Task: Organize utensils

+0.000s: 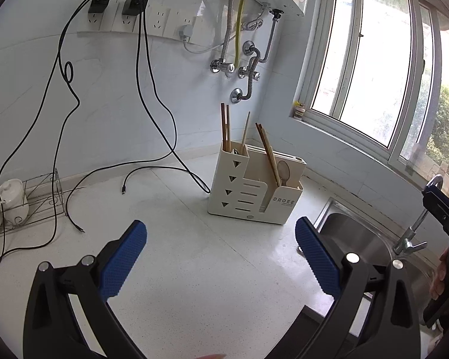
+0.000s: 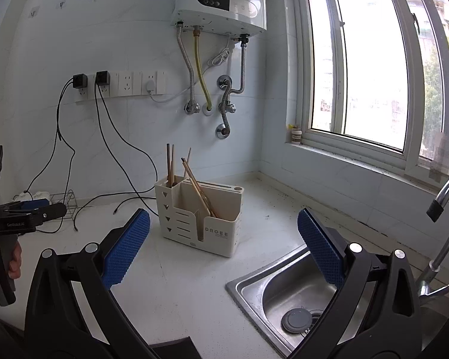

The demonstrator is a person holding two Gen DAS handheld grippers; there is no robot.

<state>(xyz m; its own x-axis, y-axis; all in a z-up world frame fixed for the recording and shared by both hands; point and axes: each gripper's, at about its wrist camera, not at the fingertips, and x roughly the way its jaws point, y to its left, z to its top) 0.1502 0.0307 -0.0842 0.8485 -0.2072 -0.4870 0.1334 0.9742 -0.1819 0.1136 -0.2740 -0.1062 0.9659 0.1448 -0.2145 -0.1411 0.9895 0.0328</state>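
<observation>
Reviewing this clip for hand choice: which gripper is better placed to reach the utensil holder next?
Probably left. The left gripper is open, with the holder almost straight ahead; the right gripper, also open, sits partly over the sink.

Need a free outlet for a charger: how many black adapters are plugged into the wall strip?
2: the first black adapter at the strip's left end, the second black adapter right beside it.

Bright daylight from the window [image 1: 371, 68] at right, panes blown out to near white in both views. Soft sheen on the white surface [image 2: 176, 281] and sink [image 2: 284, 293], shadows faint. Strong fisheye bending with black vignette corners; focus sharp
</observation>
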